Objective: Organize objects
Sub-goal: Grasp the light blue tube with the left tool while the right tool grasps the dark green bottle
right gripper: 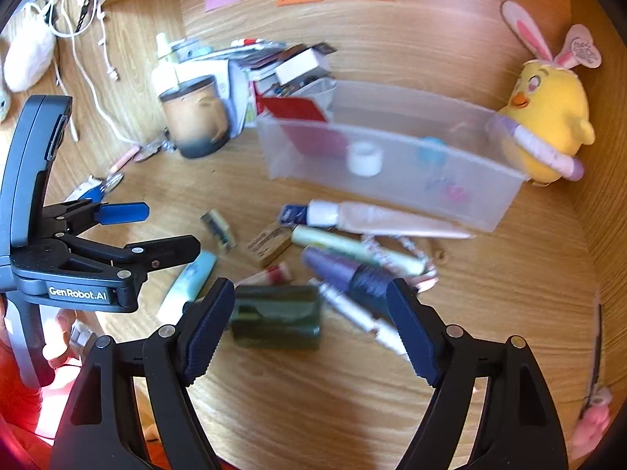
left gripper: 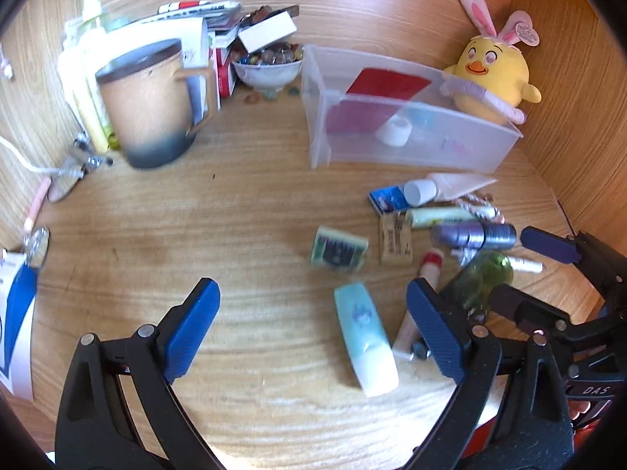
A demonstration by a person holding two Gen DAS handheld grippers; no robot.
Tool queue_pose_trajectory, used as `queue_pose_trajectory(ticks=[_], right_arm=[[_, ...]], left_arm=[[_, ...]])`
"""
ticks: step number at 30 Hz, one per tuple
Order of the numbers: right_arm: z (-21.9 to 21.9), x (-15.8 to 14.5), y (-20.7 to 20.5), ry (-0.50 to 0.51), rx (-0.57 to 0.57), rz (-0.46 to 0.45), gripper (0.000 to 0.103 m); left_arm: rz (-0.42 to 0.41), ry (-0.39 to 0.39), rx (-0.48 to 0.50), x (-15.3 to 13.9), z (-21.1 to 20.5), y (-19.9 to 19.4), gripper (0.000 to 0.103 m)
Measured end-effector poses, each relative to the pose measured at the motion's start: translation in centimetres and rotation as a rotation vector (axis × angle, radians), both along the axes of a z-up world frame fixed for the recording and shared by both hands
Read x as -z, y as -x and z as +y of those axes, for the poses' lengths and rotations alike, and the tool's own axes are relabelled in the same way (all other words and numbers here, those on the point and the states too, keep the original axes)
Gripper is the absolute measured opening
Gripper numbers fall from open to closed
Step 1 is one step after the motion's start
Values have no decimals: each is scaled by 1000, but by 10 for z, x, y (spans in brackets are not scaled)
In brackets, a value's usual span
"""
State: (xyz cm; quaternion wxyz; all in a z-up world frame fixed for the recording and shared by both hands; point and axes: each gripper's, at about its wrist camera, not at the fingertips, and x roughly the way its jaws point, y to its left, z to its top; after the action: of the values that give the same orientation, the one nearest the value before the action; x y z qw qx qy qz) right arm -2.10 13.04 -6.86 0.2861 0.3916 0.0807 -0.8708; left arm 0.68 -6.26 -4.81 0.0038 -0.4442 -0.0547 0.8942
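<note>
A: How many grippers are seen, and how are they set?
B: Two: left gripper point(left gripper: 313, 329) and right gripper point(right gripper: 309, 325), both spread wide, nothing held.
A: And the bin point(right gripper: 392, 180)?
B: One, far right on the desk point(right gripper: 313, 411), its long axis laid left to right; one green bottle point(right gripper: 274, 321) is seen between the right fingers, untouched.

My two claws are black with blue ribbed pads point(left gripper: 192, 331), and they hang over a desk point(left gripper: 250, 211) of pale wood grain. I see a clear bin point(left gripper: 411, 145) with a red card point(left gripper: 386, 86) and a white roll point(left gripper: 395, 130) inside, a yellow plush chick point(left gripper: 493, 74) with pink-and-white rabbit ears, and a tan mug point(left gripper: 151, 105) fading to dark grey at its base. Among the clutter lie a light blue and white tube point(left gripper: 366, 348), a purple and navy tube point(left gripper: 476, 234), a dark green bottle point(right gripper: 276, 321) and a white-capped pinkish tube point(right gripper: 376, 219).
</note>
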Motion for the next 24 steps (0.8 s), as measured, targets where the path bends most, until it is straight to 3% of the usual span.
queue_pose_trajectory(ticks=[5, 8, 14, 17, 24], right_arm=[[-5, 8, -8, 0, -18, -25, 77], [-7, 10, -10, 12, -18, -30, 76], [-10, 15, -5, 48, -20, -68, 64], [-9, 14, -3, 67, -16, -72, 53], [-4, 14, -4, 69, -1, -54, 51]], left_arm=[[15, 0, 5, 6, 4, -12, 97], [15, -4, 12, 8, 6, -13, 84], [-4, -36, 11, 15, 4, -14, 78], [-8, -30, 16, 18, 6, -14, 71], [-14, -30, 30, 22, 9, -12, 60]])
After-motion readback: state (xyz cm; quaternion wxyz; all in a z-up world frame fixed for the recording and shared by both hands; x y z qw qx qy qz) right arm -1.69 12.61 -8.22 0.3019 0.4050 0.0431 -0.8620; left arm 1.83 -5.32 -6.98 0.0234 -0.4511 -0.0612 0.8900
